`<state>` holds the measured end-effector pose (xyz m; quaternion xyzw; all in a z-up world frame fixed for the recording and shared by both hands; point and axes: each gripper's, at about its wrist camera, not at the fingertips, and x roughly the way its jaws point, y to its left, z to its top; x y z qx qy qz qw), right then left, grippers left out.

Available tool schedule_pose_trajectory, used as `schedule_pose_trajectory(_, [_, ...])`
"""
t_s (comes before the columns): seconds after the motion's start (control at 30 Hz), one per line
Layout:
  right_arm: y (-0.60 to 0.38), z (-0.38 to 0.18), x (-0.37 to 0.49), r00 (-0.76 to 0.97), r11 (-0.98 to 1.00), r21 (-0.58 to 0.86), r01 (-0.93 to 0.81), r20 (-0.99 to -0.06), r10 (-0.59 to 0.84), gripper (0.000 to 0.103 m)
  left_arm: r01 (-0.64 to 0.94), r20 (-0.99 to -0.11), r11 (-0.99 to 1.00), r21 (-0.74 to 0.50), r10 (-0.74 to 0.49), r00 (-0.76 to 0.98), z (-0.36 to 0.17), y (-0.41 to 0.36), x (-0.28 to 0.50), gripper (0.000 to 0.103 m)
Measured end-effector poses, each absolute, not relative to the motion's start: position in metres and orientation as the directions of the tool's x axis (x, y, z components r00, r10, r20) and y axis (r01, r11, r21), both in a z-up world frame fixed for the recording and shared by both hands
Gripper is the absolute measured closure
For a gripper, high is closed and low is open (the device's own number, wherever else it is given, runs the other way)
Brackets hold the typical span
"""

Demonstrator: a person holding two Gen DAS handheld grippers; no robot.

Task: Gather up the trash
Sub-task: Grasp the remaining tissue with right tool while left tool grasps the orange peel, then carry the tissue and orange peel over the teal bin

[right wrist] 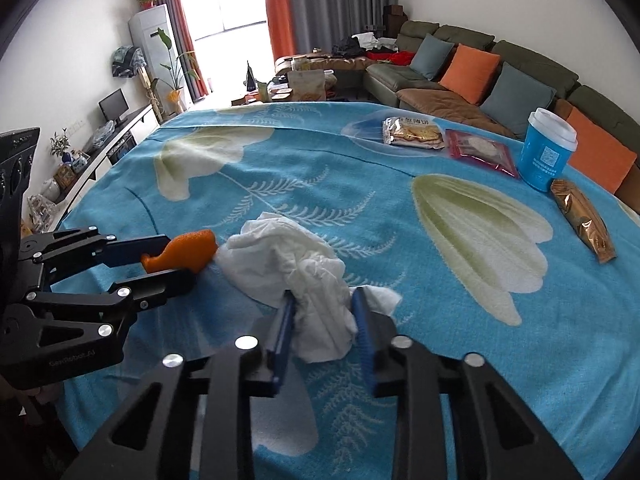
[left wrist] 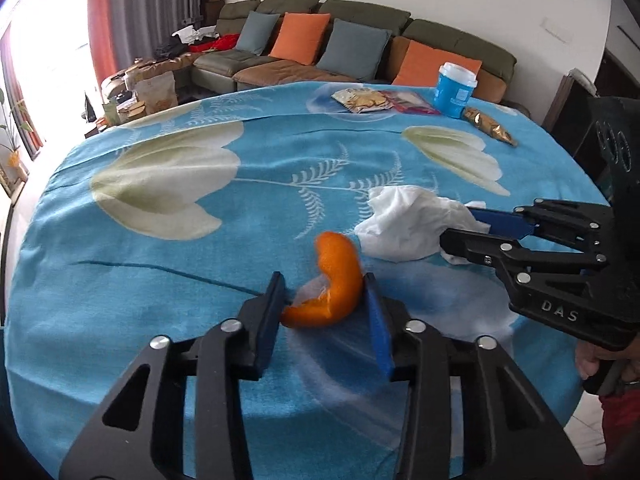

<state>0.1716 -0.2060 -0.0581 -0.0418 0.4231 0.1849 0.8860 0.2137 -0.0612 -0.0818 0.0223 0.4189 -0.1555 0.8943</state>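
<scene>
An orange peel (left wrist: pixel 334 280) lies between the pads of my left gripper (left wrist: pixel 324 300), which is closed around it on the blue flowered tablecloth (left wrist: pixel 160 264). The peel also shows in the right wrist view (right wrist: pixel 184 254), held in the left gripper (right wrist: pixel 176 258). A crumpled white tissue (right wrist: pixel 296 272) sits between the pads of my right gripper (right wrist: pixel 322 320), which pinches its near end. In the left wrist view the right gripper (left wrist: pixel 464 226) comes in from the right and grips the tissue (left wrist: pixel 404 224).
At the far side of the table stand a blue paper cup (right wrist: pixel 546 150), a gold snack wrapper (right wrist: pixel 584 220), a red packet (right wrist: pixel 480 152) and a biscuit packet (right wrist: pixel 412 134). A sofa (right wrist: pixel 480 76) with cushions is behind the table.
</scene>
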Motion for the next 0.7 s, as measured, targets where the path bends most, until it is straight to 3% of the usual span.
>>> schedule_pose_trajectory(0.07, [-0.208,-0.055,0.169,0.584,0.929,0.094,-0.358,-0.754,0.301,0.091,0.302,-0.748,0.947,-0.107,-0.277,0.604,-0.082,-0.060,0.211,0.078])
schedule_pose_trajectory(0.37, [-0.211,-0.033,0.151,0.629,0.927,0.147,-0.346,-0.697,0.345,0.094,0.313,-0.656,0.933,-0.179,-0.350,0.669,-0.059,-0.042,0.183,0.081])
schedule_pose_trajectory(0.7, [-0.178,0.007,0.128,0.648,0.879,0.178,-0.442,-0.614,0.450,0.094,0.201,-0.539,0.966,-0.160,-0.256,0.802,-0.009,0.021,0.129,0.081])
